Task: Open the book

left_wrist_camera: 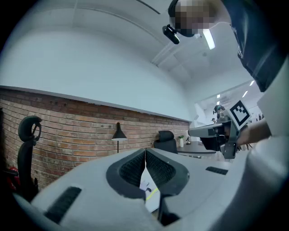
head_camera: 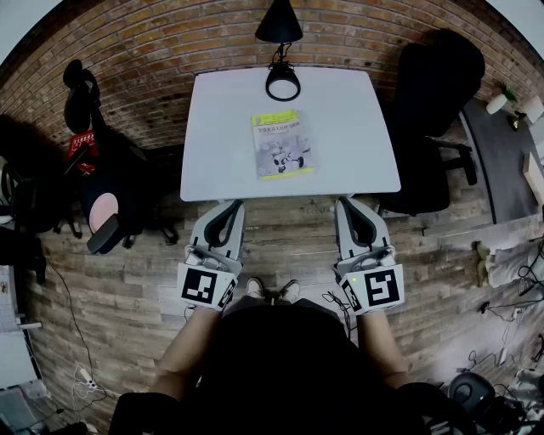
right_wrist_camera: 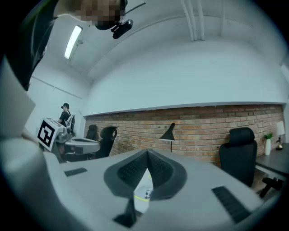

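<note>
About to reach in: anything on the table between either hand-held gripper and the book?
Nothing visible: bare table separates the book from the left hand-held gripper and right hand-held gripper. The lamp stands beyond it.

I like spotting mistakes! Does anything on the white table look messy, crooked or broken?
Nothing much stands out. The book lies closed and flat on the white table, turned only a little crooked to its edges. The black lamp stands at the far edge. Nothing looks spilled or broken.

Closed yellow-edged book (head_camera: 282, 144) lies flat, apparently cover-up, mid-table.
</note>
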The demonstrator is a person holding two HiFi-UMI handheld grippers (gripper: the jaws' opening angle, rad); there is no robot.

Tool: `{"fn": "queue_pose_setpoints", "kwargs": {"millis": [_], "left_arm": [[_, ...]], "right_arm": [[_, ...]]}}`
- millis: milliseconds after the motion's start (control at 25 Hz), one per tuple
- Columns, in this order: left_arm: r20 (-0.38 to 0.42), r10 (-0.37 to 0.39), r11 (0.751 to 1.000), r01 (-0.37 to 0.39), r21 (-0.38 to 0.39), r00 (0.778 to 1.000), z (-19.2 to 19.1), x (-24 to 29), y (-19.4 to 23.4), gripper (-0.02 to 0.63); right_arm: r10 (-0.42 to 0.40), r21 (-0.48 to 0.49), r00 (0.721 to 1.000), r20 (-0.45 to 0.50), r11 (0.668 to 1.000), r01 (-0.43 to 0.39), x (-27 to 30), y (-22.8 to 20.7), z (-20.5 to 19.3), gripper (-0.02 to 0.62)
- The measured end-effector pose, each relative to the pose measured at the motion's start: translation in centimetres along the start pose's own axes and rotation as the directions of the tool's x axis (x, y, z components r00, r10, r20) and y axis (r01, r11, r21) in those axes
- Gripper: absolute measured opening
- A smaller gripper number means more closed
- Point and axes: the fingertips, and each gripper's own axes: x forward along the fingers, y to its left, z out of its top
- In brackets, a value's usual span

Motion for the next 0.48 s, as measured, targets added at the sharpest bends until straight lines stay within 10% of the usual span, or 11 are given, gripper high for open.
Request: {"fn": "queue_pose_setpoints", "kwargs": {"millis": [480], "left_arm": [[0.011, 0.047, 0.998, -0.047, 0.034, 0.999, 0.2, 1.3, 1.3, 0.026]], "right_arm": [[0.033, 0.017, 0.999, -0.026, 0.999, -0.032, 0.9, 0.5, -1.1, 0.012]]}}
